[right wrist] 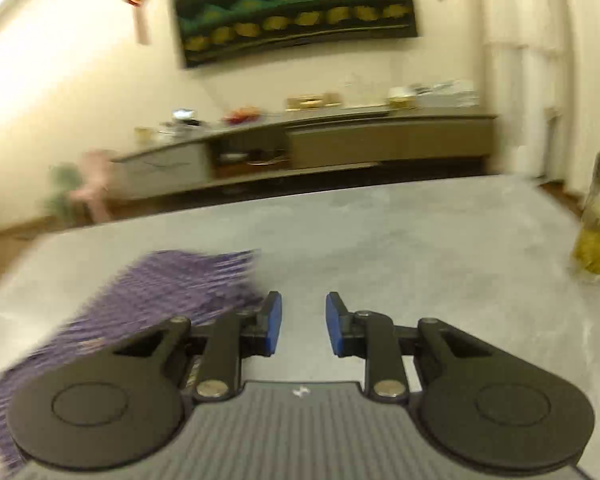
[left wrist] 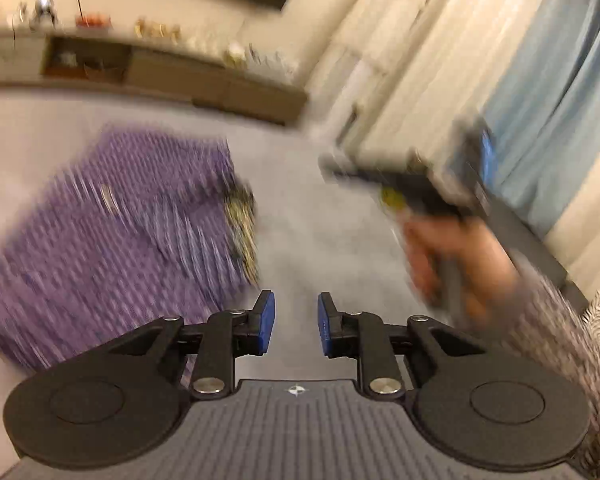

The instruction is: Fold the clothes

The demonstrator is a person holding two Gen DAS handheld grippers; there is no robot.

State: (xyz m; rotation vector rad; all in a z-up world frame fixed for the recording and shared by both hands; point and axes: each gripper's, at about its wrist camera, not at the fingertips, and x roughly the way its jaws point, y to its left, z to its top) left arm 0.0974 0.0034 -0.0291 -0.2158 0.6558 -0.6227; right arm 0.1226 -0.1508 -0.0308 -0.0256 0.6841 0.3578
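Note:
A purple patterned garment (left wrist: 112, 240) lies folded on the grey table (left wrist: 308, 200), blurred by motion, with a dark yellowish patch (left wrist: 242, 220) at its right edge. My left gripper (left wrist: 296, 314) hangs open above the table, just right of the garment's near corner, with nothing between its blue pads. In the left wrist view a hand holds the right gripper's body (left wrist: 432, 188) off to the right, its fingers too blurred to read there. The right wrist view shows my right gripper (right wrist: 303, 320) open and empty over bare table, the garment (right wrist: 148, 304) to its left.
A glass jar with yellowish contents (right wrist: 598, 220) stands near the table's right edge. Beyond the far edge runs a low sideboard (right wrist: 340, 144) with clutter on top, under a dark wall picture (right wrist: 296, 8). Pale and blue curtains (left wrist: 540, 80) hang on the right.

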